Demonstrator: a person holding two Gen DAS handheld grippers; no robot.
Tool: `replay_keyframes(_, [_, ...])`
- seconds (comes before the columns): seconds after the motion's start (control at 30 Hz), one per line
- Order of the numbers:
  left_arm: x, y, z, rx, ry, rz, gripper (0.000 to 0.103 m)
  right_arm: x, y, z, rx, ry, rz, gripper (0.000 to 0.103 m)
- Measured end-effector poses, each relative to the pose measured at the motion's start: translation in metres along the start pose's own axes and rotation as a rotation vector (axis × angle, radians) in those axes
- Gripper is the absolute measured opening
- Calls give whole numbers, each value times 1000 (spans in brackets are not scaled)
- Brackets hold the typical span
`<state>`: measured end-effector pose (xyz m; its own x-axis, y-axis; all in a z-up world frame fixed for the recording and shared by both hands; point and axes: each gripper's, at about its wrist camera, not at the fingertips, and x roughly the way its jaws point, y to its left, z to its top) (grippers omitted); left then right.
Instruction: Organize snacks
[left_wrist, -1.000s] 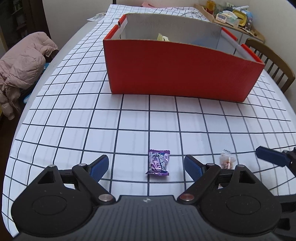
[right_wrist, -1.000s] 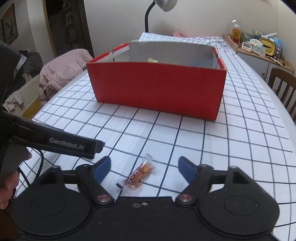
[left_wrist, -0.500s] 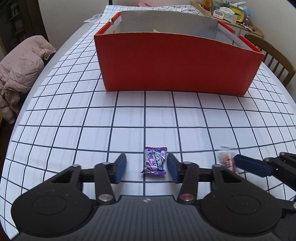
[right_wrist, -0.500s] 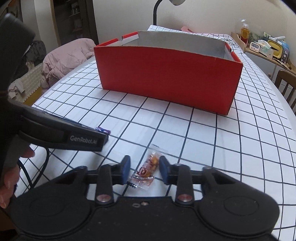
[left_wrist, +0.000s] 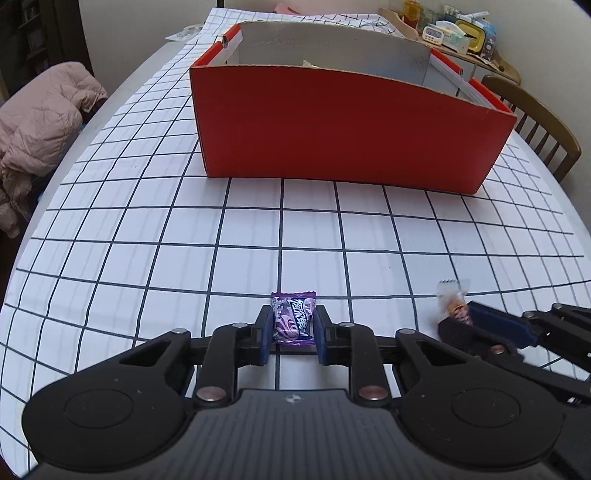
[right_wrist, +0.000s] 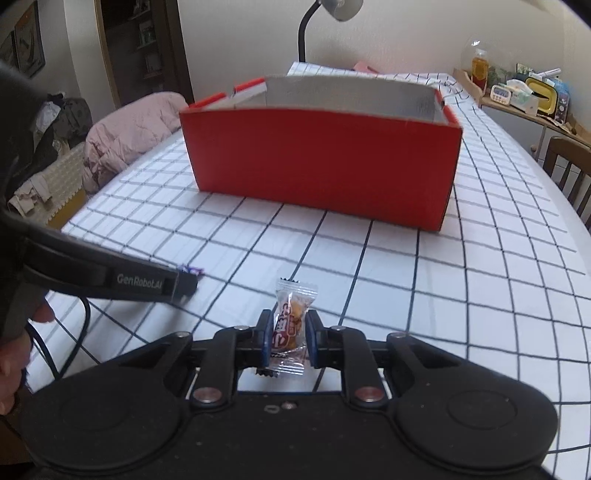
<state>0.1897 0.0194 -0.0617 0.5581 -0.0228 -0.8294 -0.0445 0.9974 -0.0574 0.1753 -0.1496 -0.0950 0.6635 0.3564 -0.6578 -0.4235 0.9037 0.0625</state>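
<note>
1. The left tongs are clamped on a purple candy packet, their blue pads pressed against its two sides; the packet's top edge sticks out past the tips and it sits low over the tabletop, which wears a white cloth with a dark grid
2. The right tongs are closed on a clear-wrapped orange snack; the wrapper's crimped ends poke out beyond the pads, one toward the box and one back toward the camera
3. In the left wrist view the right tongs show at the right edge with the orange snack between their tips, near the purple packet but apart from it
4. In the right wrist view the left tongs reach in from the left as a dark arm with white lettering, a sliver of purple packet at its tip, and part of a hand at the left edge
5. A red cardboard box stands open-topped farther along the tabletop, well apart from both snacks; a bit of something pale shows over its rim
6. A pink padded jacket lies off the tabletop's left side and a wooden chair stands at the right
</note>
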Motion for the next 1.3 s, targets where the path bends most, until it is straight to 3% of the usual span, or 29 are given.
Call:
replay_keyframes(0.33, [-38, 1, 19, -20, -61, -35, 22, -31, -13, 29, 6, -79, 10, 17])
replay_keyframes(0.73, [-85, -7, 67, 8, -190, -36, 22, -56, -28, 74, 10, -167, -2, 17])
replay_keyframes(1.3, [-85, -24, 132, 41, -249, -15, 22, -47, -51, 134, 18, -233, -49, 17])
